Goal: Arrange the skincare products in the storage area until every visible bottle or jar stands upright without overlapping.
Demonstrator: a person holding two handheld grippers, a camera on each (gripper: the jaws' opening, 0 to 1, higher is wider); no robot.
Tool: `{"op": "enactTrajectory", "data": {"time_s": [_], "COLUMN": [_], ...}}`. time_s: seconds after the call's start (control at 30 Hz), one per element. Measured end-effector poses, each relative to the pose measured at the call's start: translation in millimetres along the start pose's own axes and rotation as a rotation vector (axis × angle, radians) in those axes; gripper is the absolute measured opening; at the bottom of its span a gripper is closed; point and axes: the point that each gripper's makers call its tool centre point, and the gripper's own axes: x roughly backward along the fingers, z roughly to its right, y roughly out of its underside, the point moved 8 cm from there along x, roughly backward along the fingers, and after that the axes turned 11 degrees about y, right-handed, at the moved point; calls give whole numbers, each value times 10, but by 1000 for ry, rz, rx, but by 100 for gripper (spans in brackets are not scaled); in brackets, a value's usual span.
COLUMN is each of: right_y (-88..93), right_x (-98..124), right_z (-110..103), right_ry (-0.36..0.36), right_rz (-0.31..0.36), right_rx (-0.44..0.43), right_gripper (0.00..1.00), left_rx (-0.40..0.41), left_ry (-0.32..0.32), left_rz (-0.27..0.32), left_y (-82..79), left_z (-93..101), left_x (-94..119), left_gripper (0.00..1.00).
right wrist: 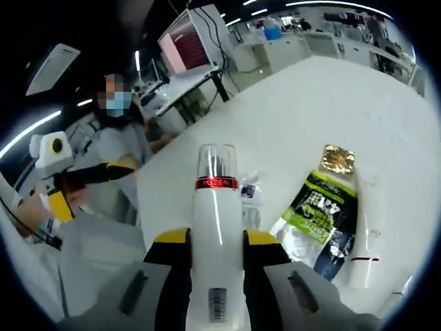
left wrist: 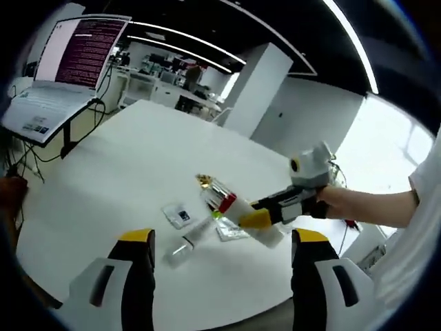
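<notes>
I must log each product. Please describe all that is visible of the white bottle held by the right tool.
The white bottle looks like glossy plastic, with a red band, a clear cap and a barcode near its base. The right tool is shut on its body and holds it above the white table, touching nothing else.

No wording can be read; the screen [left wrist: 81,49] carries text lines too small; the bottle [right wrist: 217,241] bears a barcode; the sachet [right wrist: 318,207] print is blurred.
</notes>
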Motion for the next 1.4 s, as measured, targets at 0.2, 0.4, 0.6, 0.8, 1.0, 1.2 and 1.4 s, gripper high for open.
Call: {"op": "enactTrajectory", "data": {"time_s": [0.2, 0.4, 0.6, 0.8, 1.0, 1.2, 1.4], "right_y": [-22, -73, -117, -158, -167, -148, -160], "right_x": [114, 202, 314, 412, 530, 621, 712], "right_z": [-136, -260, -434, -553, -671, -805, -924], "right_ry": [-10, -19, -29, -40, -10, 54, 65], "right_rz": [44, 92, 134, 188, 237, 287, 351], "right_rx": [-6, -5, 20, 22, 62, 158, 184], "right_gripper": [27, 27, 27, 27, 27, 27, 27], "left_rx": [11, 61, 132, 196, 229, 297, 312], "left_ry": [6, -5, 3, 0, -4, 0, 34], "left_rz": [-2, 22, 77, 95, 70, 70, 126], "left_y": [-38, -78, -143, -154, -136, -146, -217], "left_z": [79, 109, 177, 179, 291, 422, 590], "left_x": [-44, -59, -67, -62, -109, -205, -298], "left_gripper": [75, 79, 80, 79, 77, 77, 65]}}
